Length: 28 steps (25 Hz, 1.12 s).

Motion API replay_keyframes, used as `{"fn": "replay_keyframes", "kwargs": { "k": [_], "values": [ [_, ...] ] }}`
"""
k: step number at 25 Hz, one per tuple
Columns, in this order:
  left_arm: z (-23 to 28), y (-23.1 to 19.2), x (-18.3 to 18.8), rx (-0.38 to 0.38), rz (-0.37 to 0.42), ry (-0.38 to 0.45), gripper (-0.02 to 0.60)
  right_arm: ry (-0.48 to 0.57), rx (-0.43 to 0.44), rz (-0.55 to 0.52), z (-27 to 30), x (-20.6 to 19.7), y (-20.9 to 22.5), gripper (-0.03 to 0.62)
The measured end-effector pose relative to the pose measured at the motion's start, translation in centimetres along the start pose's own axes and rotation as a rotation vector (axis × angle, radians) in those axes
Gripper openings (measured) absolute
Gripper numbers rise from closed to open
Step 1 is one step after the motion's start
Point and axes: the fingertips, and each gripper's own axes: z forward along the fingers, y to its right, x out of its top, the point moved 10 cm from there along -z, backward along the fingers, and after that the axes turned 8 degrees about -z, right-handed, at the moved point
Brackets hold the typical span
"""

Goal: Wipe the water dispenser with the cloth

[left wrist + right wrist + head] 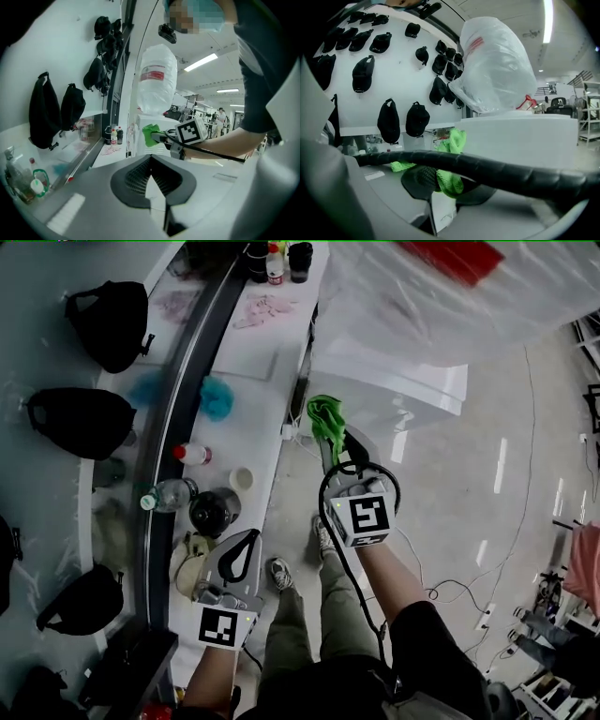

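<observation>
- Cloth (326,418): bright green and bunched, clamped in the jaws of the right gripper (336,442). It sits at the corner of the water dispenser (520,136) nearest the table (267,362). Whether it touches the white casing cannot be told.
- Left gripper (248,538): jaws together with nothing between them, held low over the table edge, well back from the water dispenser.
- Writing: a red label (153,74) shows on the bottle (157,84), which stands on top of the water dispenser under clear plastic wrap. Its print is too small to read. The cube (368,515) on the right gripper carries a black-and-white square marker with no letters.
- Edges: the water dispenser's white top has a straight, sharp front edge, and the cloth sits just beside the left end of it in the right gripper view. A black cable (501,171) crosses in front of that gripper's jaws.
- Room: only a narrow gap separates the water dispenser from the table edge. On its far side, away from the table, glossy floor (487,474) lies open.
- Table things, all well apart from the water dispenser: a red-capped bottle (192,454), a small cup (241,478), and a dark pot (214,512).
- Black bags (389,122) hang on the wall behind the table.
</observation>
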Motion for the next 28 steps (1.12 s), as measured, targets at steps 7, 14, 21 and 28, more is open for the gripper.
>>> {"fn": "replay_keyframes", "kwargs": {
  "k": [7, 14, 21, 28],
  "values": [
    [-1.6, -1.1, -1.4, 0.058, -0.025, -0.029, 0.002, -0.010, 0.049, -0.102, 2.9, -0.3, 0.4, 0.091],
    [-0.7, -1.4, -1.7, 0.085, -0.028, -0.017, 0.002, -0.022, 0.009, -0.092, 3.6, -1.4, 2.0, 0.090],
    [1.5, -0.2, -1.5, 0.047, -0.009, -0.009, 0.002, -0.059, -0.106, -0.051, 0.1, -3.4, 6.2, 0.090],
    [3.7, 2.1, -1.6, -0.012, 0.021, -0.011, 0.002, -0.101, -0.255, -0.029, -5.1, -5.4, 11.6, 0.091]
  ]
}}
